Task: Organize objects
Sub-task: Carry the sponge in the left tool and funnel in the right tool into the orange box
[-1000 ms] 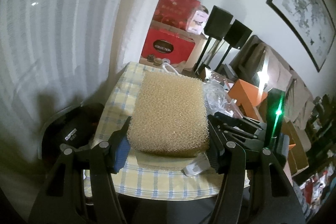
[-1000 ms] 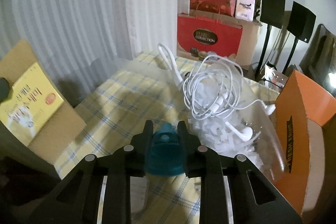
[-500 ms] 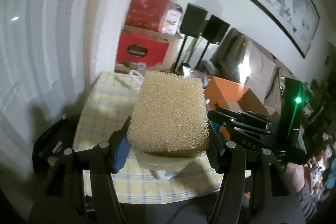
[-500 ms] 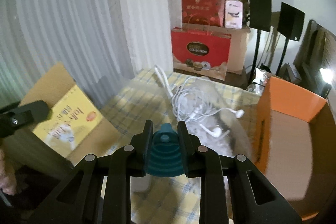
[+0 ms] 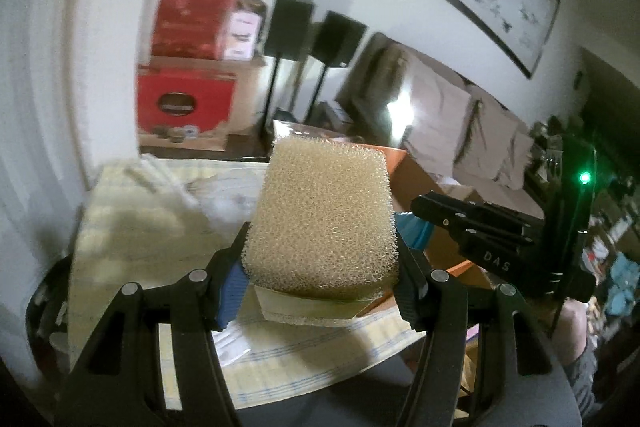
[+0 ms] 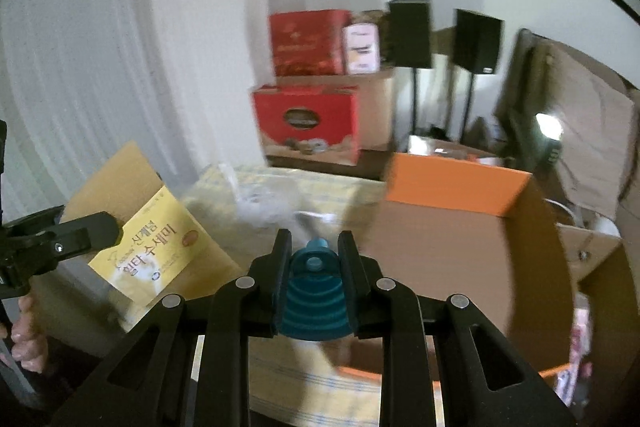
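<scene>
My left gripper (image 5: 320,247) is shut on a coarse beige sponge (image 5: 324,211) in a paper wrapper, held above the checked tablecloth (image 5: 132,227). From the right wrist, the sponge package shows as a yellow label (image 6: 154,247) at the left, with the left gripper's fingers (image 6: 80,239) on it. My right gripper (image 6: 314,259) is shut on a small ribbed teal object (image 6: 314,303). It hovers near the left edge of an open orange box (image 6: 460,187). In the left wrist view the right gripper (image 5: 420,211) appears at the right, beside the sponge.
A tangle of white earphone cable and clear plastic (image 6: 272,203) lies blurred on the table. Red gift bags (image 6: 308,123) and a cardboard box stand behind, with two black speakers on stands (image 6: 412,35). A covered sofa (image 5: 460,123) lies to the right. A hand (image 6: 24,339) holds the left gripper.
Both grippers have risen and drawn back from the table, each keeping its hold. The orange box has come into fuller view on the right; the earphones look smaller and farther.
</scene>
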Demonstrator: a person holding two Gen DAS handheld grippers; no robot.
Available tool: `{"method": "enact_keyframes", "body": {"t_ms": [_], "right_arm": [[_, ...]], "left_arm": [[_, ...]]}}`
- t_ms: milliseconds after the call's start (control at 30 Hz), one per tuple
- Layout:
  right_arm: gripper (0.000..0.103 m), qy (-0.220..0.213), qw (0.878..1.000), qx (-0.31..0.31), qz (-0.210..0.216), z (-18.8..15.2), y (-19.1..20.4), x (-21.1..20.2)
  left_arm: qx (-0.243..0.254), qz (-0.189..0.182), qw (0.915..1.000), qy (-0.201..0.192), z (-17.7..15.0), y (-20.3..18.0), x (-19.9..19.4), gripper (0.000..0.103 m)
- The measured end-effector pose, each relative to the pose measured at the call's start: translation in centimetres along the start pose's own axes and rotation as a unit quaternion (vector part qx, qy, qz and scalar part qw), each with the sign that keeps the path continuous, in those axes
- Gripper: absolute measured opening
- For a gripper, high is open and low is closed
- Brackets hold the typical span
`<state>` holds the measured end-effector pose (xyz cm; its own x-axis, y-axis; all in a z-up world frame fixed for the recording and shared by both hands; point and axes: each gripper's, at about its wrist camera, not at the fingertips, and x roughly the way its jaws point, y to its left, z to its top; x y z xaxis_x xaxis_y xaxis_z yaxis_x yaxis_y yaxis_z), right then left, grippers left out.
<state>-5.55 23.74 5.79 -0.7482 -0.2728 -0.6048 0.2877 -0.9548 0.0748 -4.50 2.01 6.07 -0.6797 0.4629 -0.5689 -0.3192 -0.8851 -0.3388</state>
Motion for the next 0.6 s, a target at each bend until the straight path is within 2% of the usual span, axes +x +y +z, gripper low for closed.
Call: {"method": "enact_keyframes", "body": {"t_ms": [267, 600], "right_arm": [[0.023, -0.002, 0.997, 0.047, -0.062, -1.3, -6.5, -2.4], [0.023, 0.013, 0.988, 0.093, -0.120, -4.1, -13.2, -2.1]], "left_arm": [[0.023, -0.034, 0.9991, 0.012, 1.7, -5.1, 3.6, 0.058], [0.050, -0.050, 0.9961, 0.052, 2.4, -9.7, 10.8, 0.058]]}}
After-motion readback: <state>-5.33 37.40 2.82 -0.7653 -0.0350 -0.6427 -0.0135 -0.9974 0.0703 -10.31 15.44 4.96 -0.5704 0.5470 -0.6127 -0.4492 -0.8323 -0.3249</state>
